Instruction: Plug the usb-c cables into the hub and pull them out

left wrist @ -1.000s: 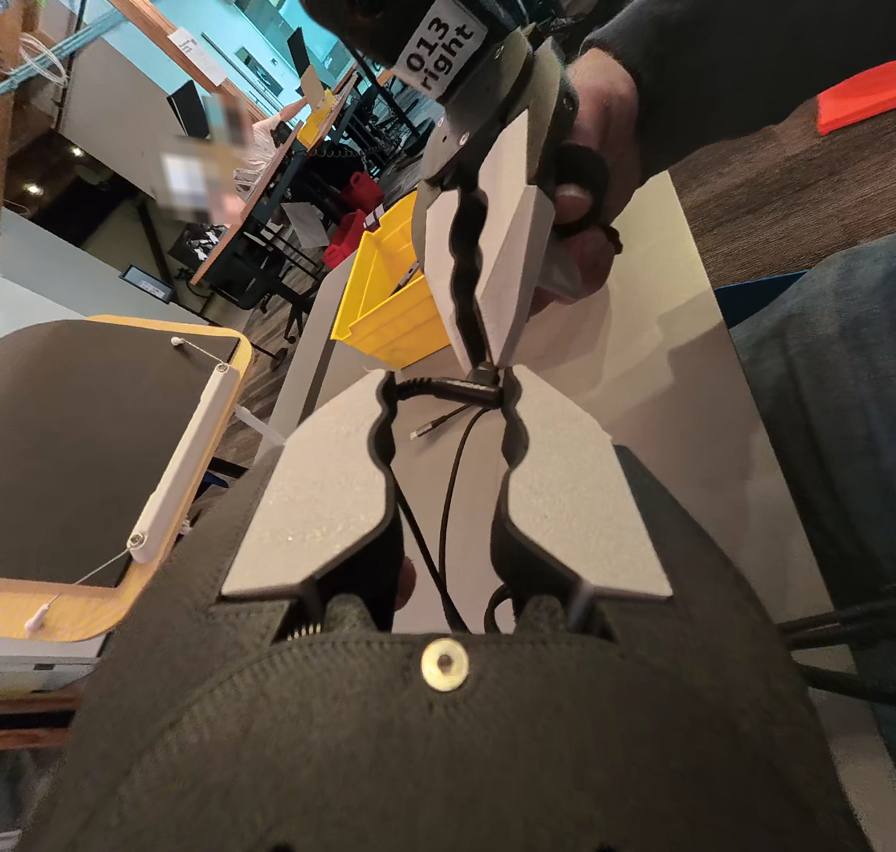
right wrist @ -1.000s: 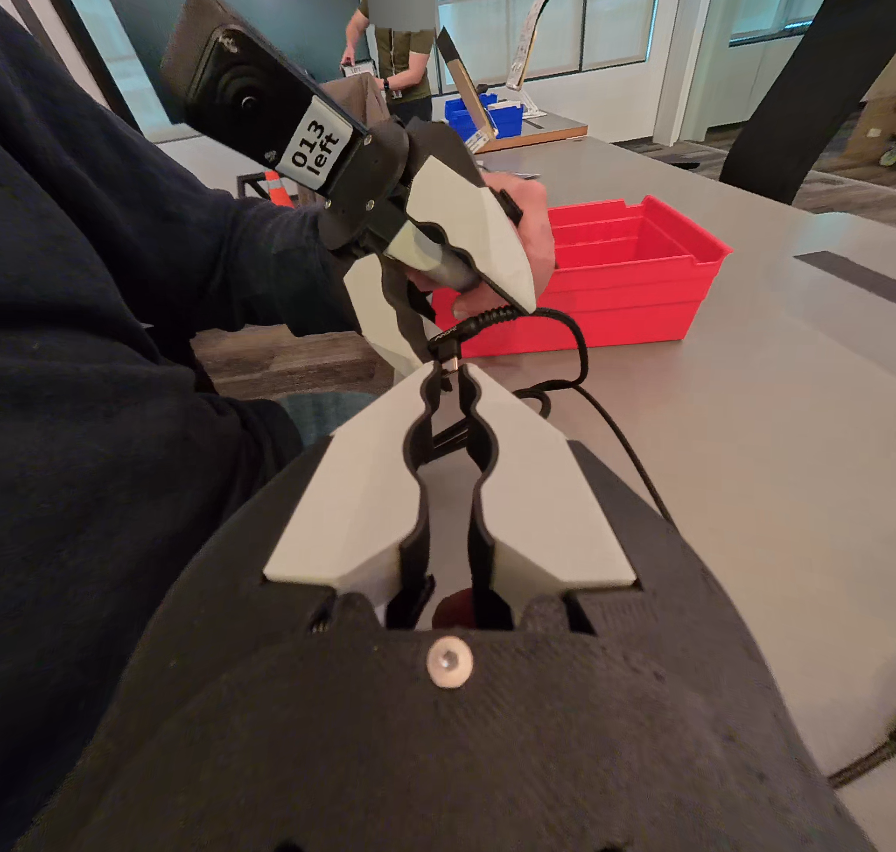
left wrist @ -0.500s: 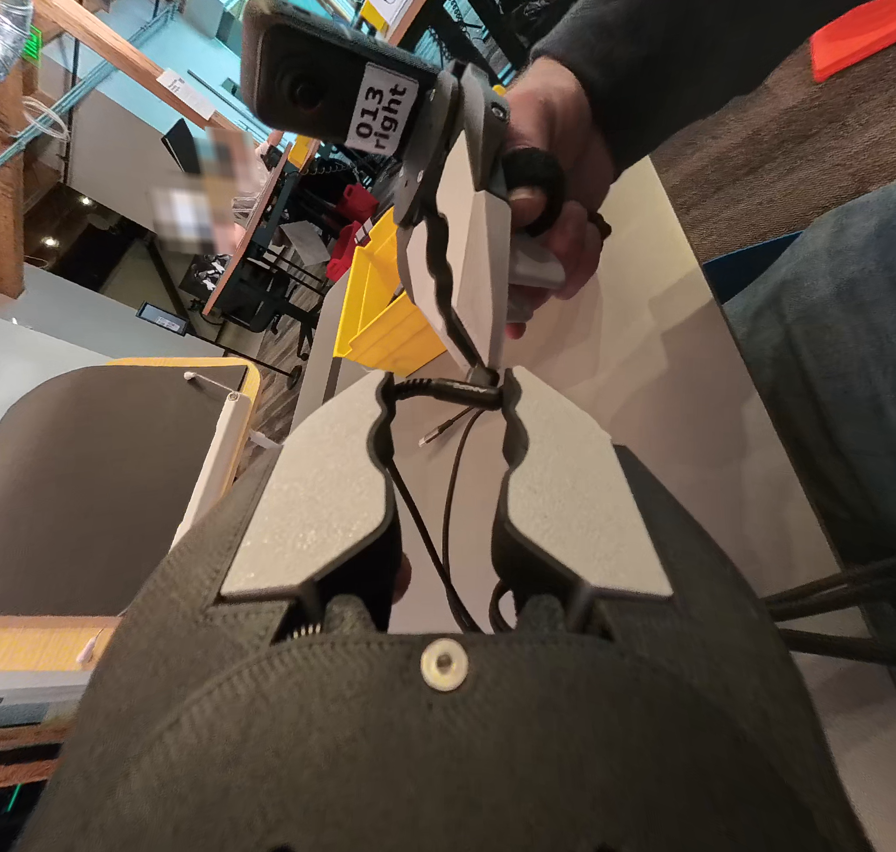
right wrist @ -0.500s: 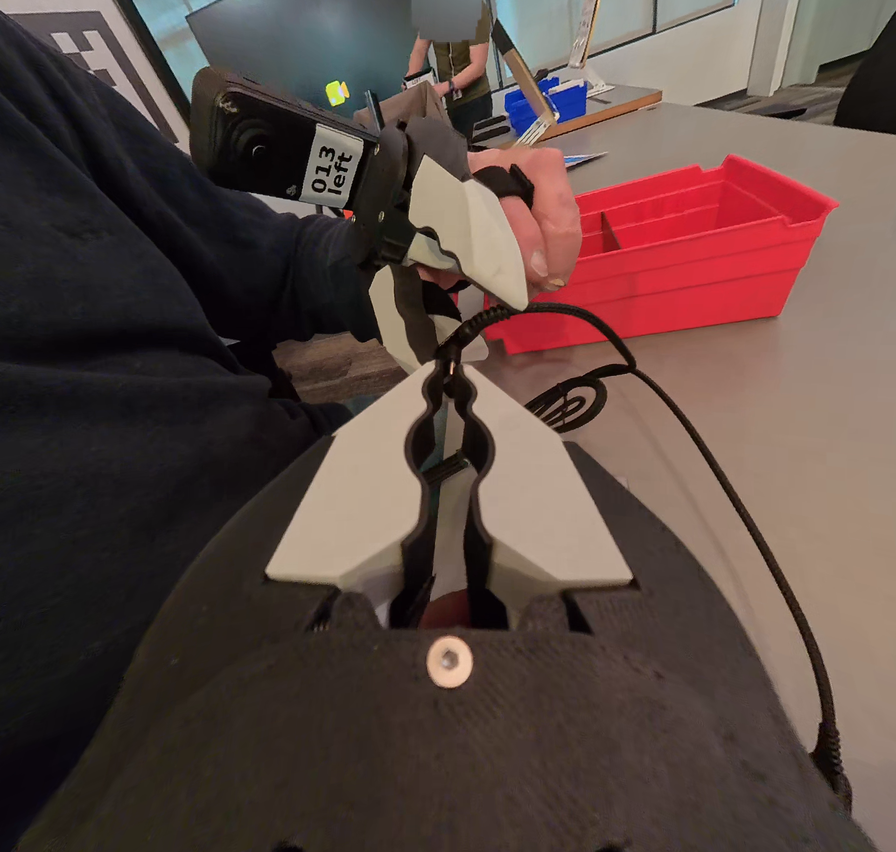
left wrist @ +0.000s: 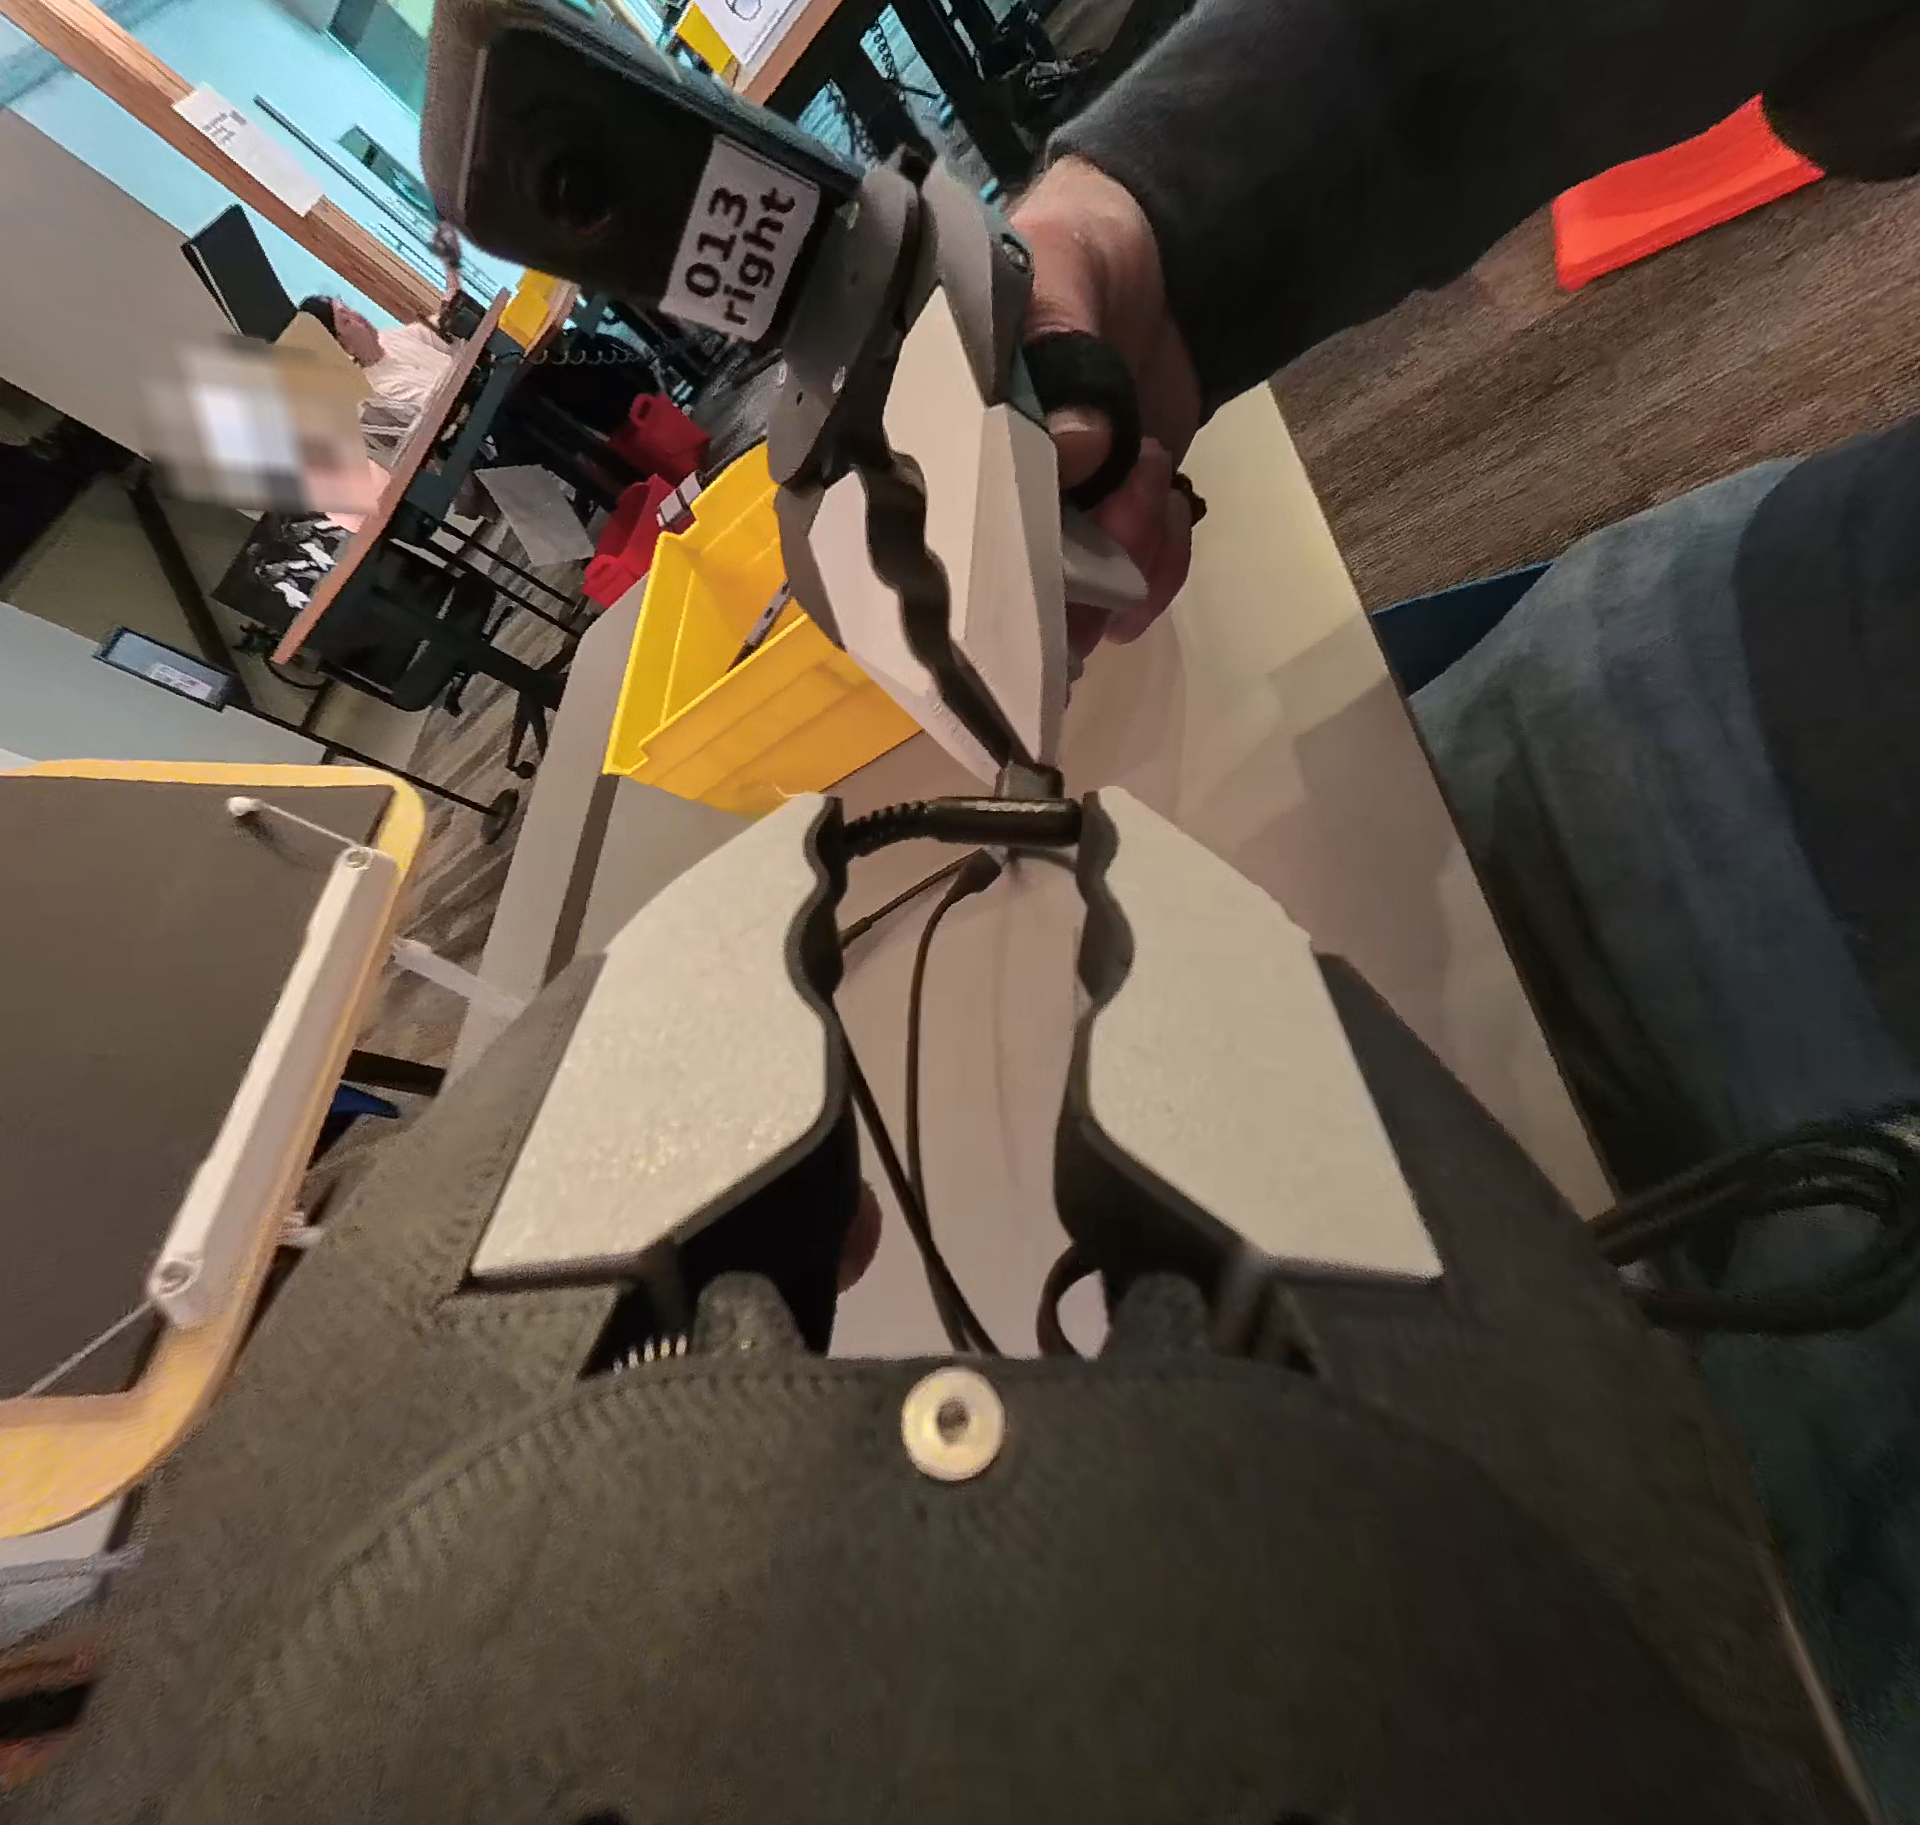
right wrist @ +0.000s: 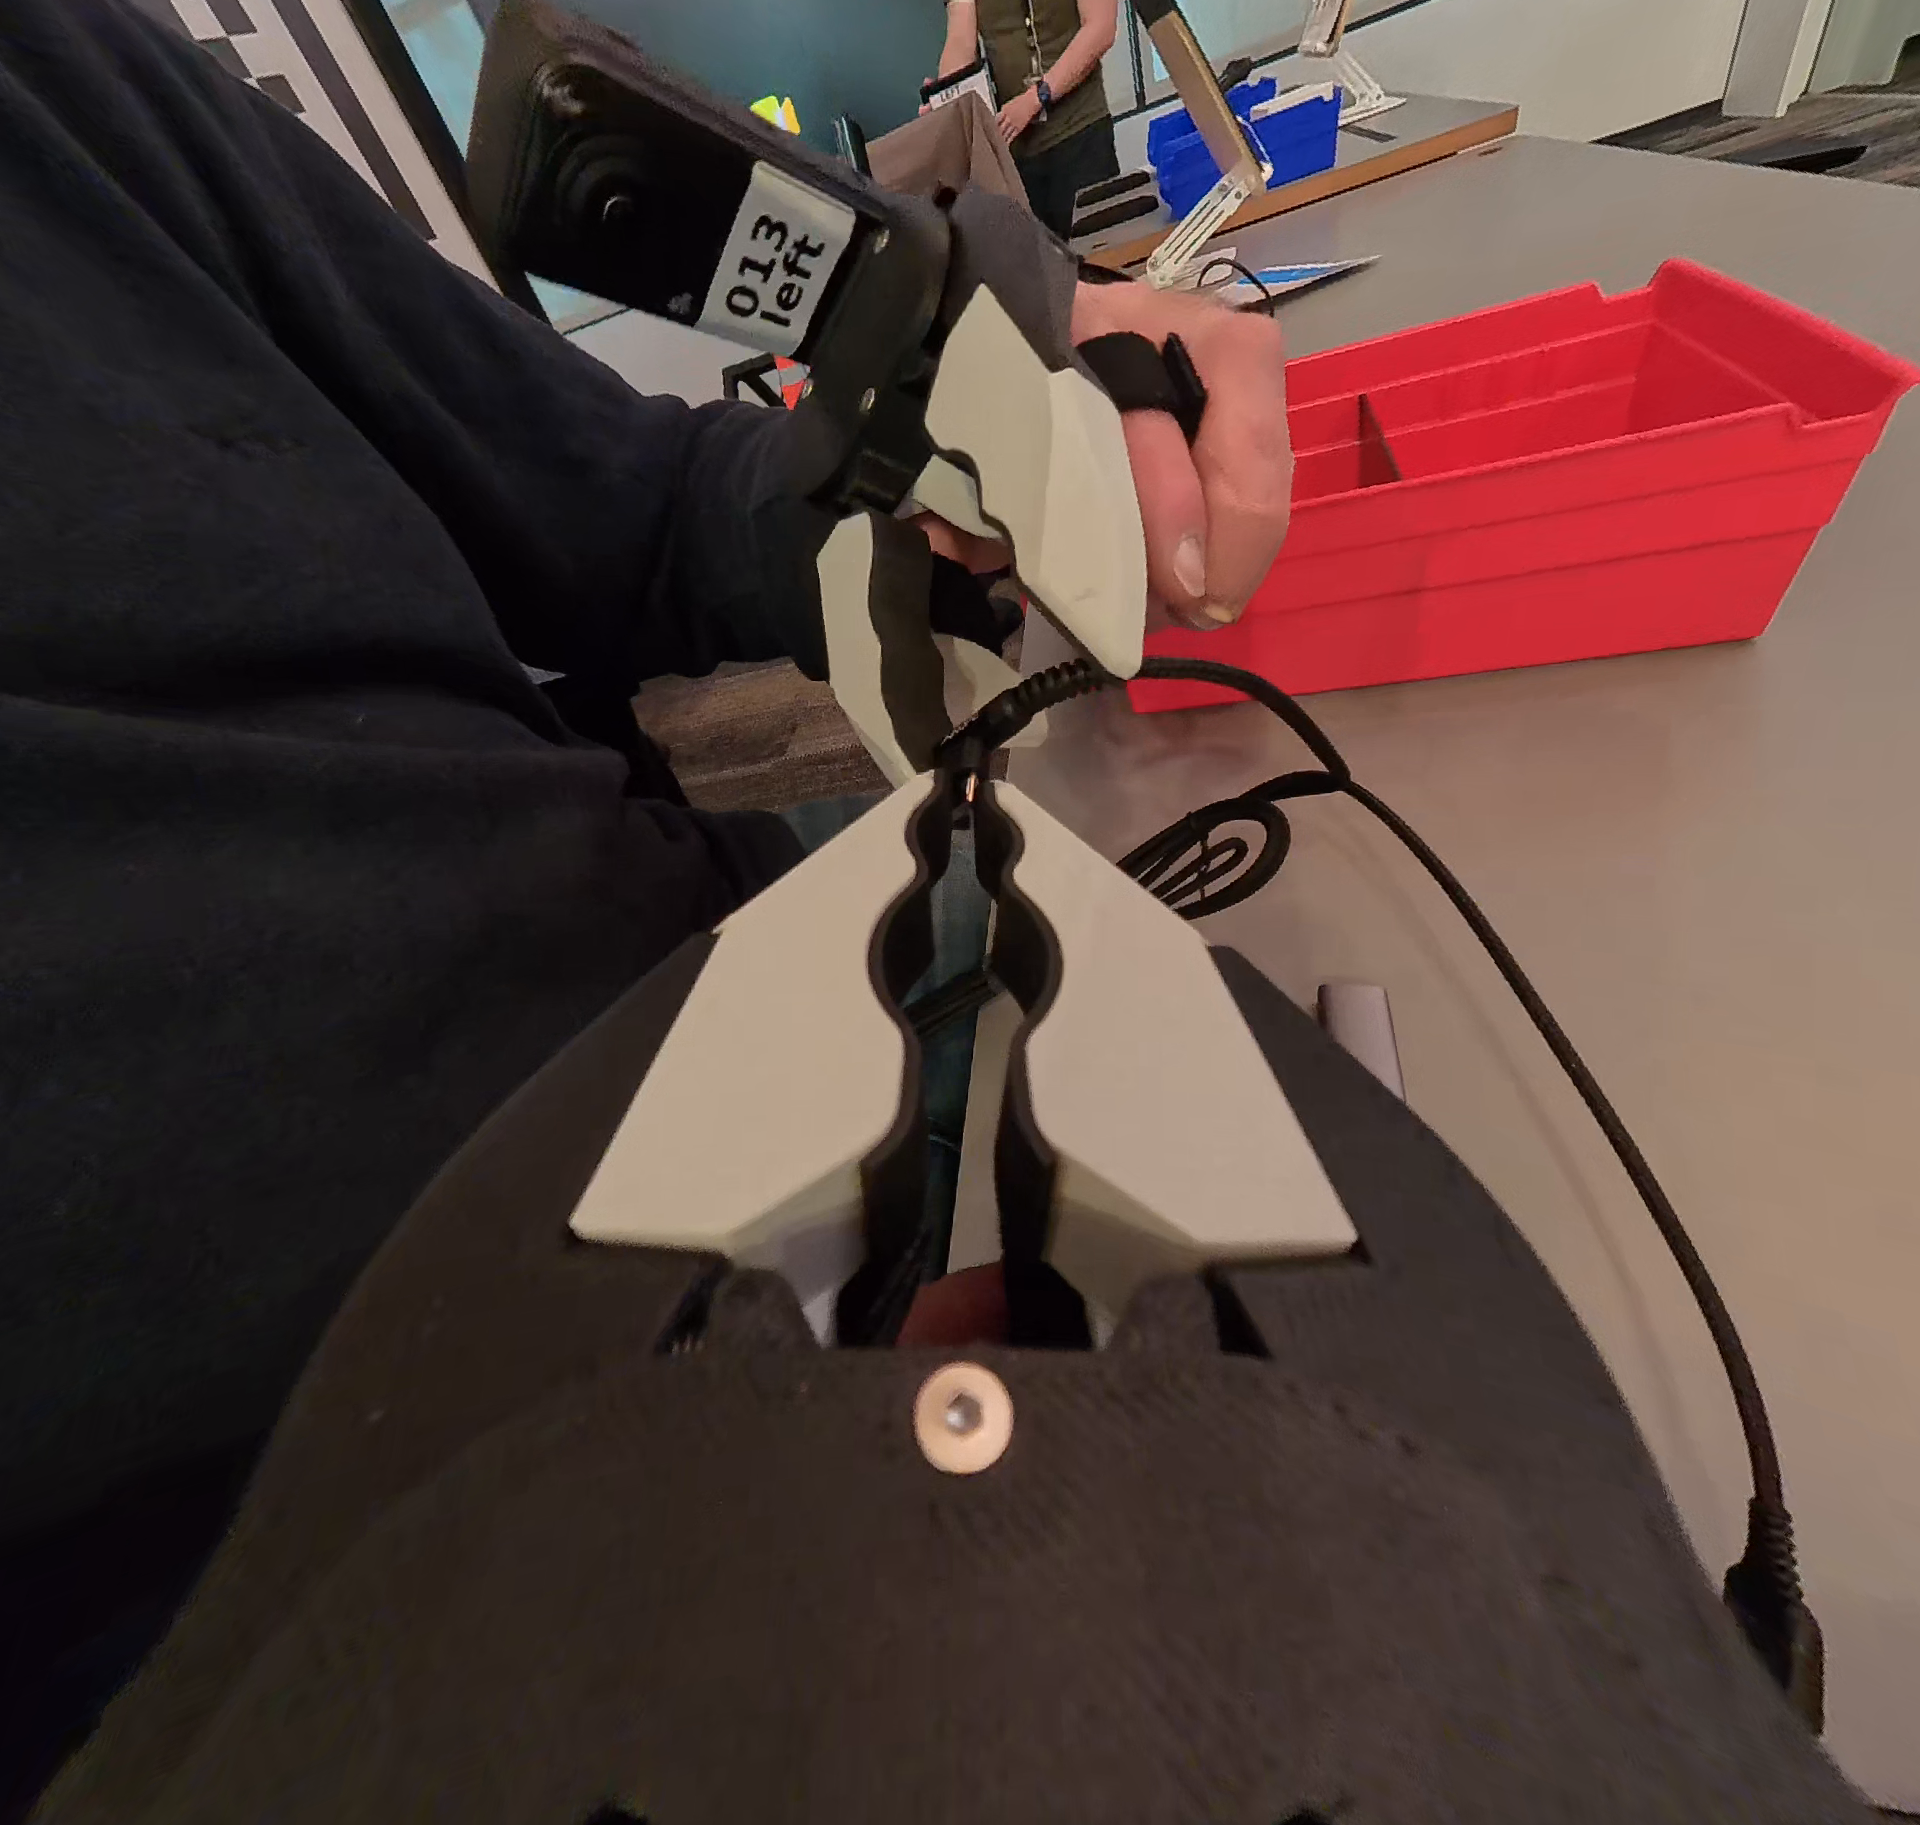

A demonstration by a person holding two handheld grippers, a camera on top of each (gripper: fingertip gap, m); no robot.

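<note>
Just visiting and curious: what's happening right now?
Left gripper shut on hub. Right gripper shut on usb-c plug at the hub. Spare cable slack on table, nothing blocking.

Each wrist camera sits close behind its own tool, facing the opposite tool; both views share the fingertip meeting zone above the table (right wrist: 1558, 840).
</note>
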